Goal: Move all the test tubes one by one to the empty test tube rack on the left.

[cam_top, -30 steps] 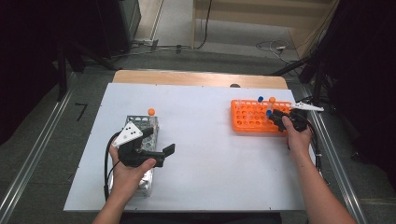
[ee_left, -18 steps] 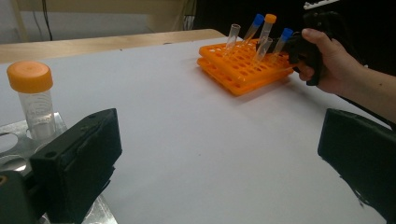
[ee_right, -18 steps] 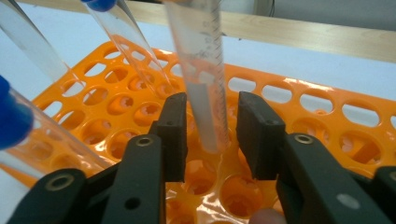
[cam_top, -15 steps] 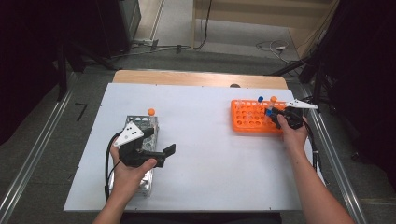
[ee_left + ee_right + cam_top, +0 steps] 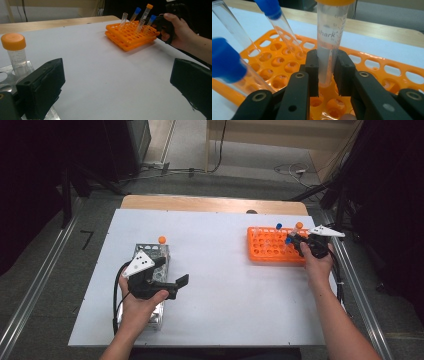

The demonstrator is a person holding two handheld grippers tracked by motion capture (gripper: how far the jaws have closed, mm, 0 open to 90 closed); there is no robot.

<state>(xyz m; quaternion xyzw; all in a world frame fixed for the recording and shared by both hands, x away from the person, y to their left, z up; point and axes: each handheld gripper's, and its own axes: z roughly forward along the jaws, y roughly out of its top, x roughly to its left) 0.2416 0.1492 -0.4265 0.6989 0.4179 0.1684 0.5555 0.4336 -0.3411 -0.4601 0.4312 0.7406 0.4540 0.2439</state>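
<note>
Right gripper (image 5: 325, 75) is clamping an orange-capped tube (image 5: 329, 42), fingers (image 5: 312, 71) pressing on both sides of the clear barrel low down, just above the orange rack (image 5: 387, 72). Its jaws have just been closing, tube between them. The tube is standing upright, its lower end sitting at a rack hole right below the fingertips. Printed text on the barrel is reading "shark", with graduation marks and a small "12" above it; other print too faint to read. Left of the fingers in the right gripper view, a blue-capped tube (image 5: 275, 22) is leaning in the rack, another blue cap (image 5: 225, 60) is sitting closer, and an uncapped clear tube (image 5: 227, 25) is tilting at far left.

Left gripper (image 5: 117, 87) is hanging with fingers (image 5: 42, 87) wide apart, nothing between them, over the white counter (image 5: 100, 75). Just beside its left finger, a short vial with orange cap (image 5: 13, 53) is standing in a metal rack (image 5: 150, 260); faint scale marks on it, unreadable. In the high view the right hand (image 5: 316, 262) is sitting at the orange rack's near right corner.
</note>
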